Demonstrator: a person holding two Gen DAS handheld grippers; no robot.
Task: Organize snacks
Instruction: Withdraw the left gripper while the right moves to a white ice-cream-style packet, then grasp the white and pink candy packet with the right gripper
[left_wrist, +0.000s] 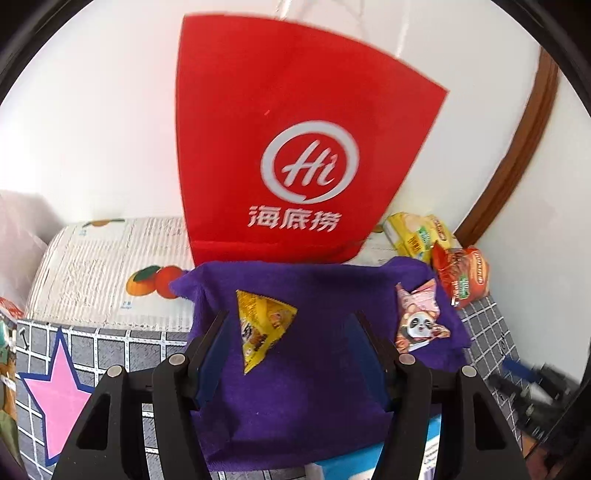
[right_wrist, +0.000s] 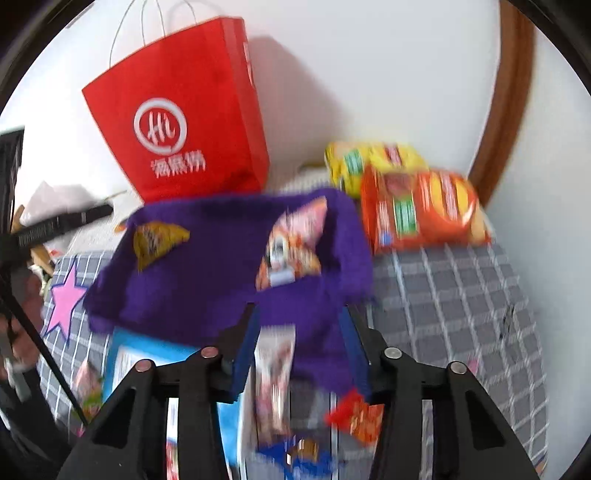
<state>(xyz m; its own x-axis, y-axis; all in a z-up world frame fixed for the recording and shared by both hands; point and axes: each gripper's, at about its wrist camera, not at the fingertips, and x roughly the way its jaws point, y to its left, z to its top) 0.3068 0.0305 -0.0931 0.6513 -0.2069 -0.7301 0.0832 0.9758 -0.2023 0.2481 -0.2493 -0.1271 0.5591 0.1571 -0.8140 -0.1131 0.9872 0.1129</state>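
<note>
On the counter (left_wrist: 122, 347), covered by a grey checked cloth with a pink star, a purple towel (left_wrist: 295, 387) lies spread before a red paper bag (left_wrist: 295, 122) that stands against the wall. Two small snacks rest on the towel: a yellow triangular packet (left_wrist: 263, 325) toward its left and a pink panda packet (left_wrist: 419, 317) at its right edge, with a yellow snack bag (right_wrist: 373, 162) and an orange snack bag (right_wrist: 421, 210) lying just beyond the towel's far right corner. The left gripper (left_wrist: 291, 332) hangs above the towel with its jaws partly open and nothing between them; the yellow triangular packet lies below, just inside the left jaw, and looks set down rather than held. The right gripper (right_wrist: 299, 332) has its jaws partly apart with a long pale wrapper (right_wrist: 275, 373) between them, though blur hides whether the pads press on it. The step in hand seems to be gathering small snacks onto the towel. The next move probably calls for carrying the pale wrapper forward over bare purple fabric, clear of the panda packet, before the jaws let go.
</note>
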